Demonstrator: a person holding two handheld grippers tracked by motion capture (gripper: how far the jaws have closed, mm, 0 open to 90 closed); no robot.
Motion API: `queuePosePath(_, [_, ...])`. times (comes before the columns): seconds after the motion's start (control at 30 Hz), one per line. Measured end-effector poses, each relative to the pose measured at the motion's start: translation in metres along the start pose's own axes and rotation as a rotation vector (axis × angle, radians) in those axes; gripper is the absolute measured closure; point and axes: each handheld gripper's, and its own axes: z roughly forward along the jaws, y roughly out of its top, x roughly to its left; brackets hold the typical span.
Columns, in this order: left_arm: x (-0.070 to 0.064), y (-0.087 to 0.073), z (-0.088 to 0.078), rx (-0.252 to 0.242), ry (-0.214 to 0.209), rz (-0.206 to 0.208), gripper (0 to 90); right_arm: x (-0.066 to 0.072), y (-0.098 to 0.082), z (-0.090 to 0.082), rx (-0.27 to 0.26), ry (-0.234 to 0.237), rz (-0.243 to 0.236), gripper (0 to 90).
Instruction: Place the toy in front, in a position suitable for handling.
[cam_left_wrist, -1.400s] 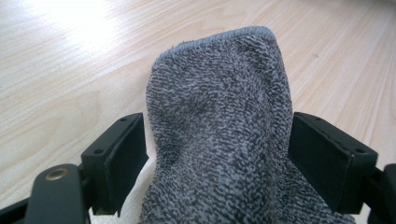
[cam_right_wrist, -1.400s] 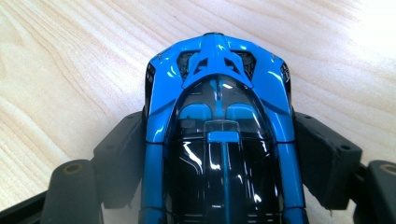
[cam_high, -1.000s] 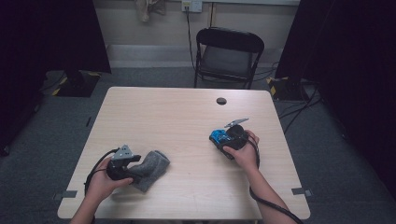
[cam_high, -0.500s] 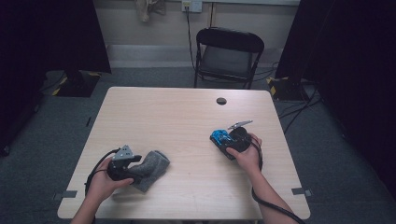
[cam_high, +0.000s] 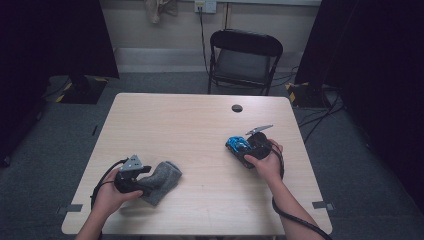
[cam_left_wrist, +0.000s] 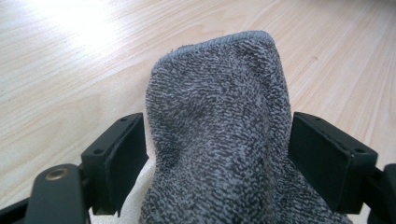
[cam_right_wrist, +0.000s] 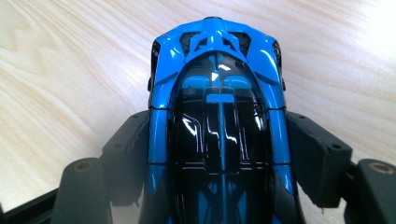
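The grey sock (cam_left_wrist: 219, 140) and blue toy car (cam_right_wrist: 219, 130) run off the bottom edge.

A grey terry cloth (cam_left_wrist: 219, 140) lies on the pale wood-grain tabletop (cam_left_wrist: 70, 60), reaching from the near edge away to a stitched hem at its far end; the tool (cam_left_wrist: 217, 154) has its two black jaws on either side of the cloth, the left jaw against its edge, the right jaw touching or just beside it; bright glare falls on the far left wood.
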Motion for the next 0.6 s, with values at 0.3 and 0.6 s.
queuePosePath(0.3, [-0.001,0.001,-0.001,-0.003,0.0,0.007,19.0,0.019,0.01,-0.006,-0.018,0.034,-0.039,28.9])
queuePosePath(0.6, [-0.001,0.001,0.0,-0.009,-0.009,-0.003,18.6,0.051,0.022,0.0,-0.031,0.08,-0.097,28.9])
